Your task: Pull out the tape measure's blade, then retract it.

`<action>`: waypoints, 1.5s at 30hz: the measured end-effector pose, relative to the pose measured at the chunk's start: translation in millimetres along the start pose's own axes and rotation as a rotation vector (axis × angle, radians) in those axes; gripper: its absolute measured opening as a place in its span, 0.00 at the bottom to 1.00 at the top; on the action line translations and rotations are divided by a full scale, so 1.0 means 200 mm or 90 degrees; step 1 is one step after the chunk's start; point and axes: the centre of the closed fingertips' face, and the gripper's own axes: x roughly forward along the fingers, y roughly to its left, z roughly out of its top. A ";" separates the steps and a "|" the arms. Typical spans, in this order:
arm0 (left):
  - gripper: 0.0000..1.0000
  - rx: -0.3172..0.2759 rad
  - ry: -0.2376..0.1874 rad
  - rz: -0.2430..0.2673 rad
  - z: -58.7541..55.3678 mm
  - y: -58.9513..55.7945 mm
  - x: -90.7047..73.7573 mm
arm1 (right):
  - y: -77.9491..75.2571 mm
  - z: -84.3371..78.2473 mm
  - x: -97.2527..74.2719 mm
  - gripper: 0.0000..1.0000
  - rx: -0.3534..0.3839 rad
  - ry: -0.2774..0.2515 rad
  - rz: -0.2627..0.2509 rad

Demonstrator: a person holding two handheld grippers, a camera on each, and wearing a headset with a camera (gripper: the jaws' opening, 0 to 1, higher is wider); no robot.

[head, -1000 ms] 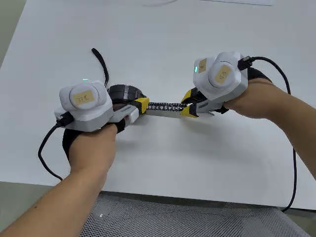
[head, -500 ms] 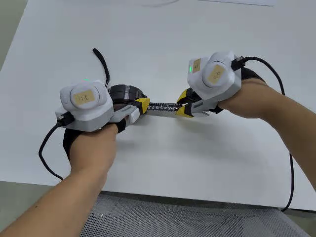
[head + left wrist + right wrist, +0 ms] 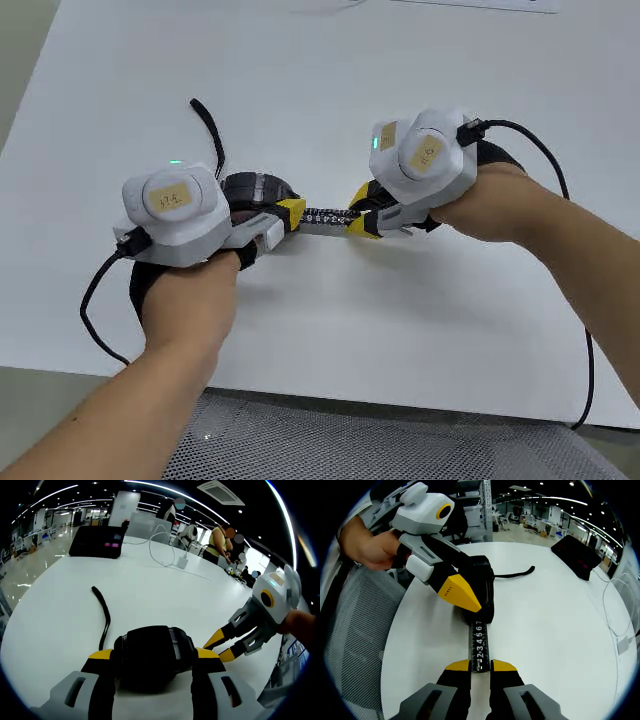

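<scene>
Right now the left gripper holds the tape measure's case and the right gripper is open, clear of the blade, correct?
Not quite. The left gripper does hold the case, but the right gripper is shut on the end of the blade, as the right gripper view shows.

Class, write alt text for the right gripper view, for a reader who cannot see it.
The right tool pinches the end of a short, numbered blade that runs straight into a black tape measure. The left tool clamps that tape measure on a white table, with its strap trailing behind.
</scene>
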 end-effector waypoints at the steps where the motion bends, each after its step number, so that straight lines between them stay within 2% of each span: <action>1: 0.57 0.000 0.000 0.000 0.00 0.00 0.00 | 0.00 0.01 0.00 0.09 0.000 -0.001 0.000; 27: 0.57 -0.006 -0.002 -0.006 0.01 0.01 0.00 | -0.01 0.14 0.11 0.09 -0.010 -0.038 0.001; 45: 0.57 -0.005 -0.003 -0.006 0.00 0.01 0.01 | -0.01 0.20 0.15 0.10 -0.017 -0.053 0.004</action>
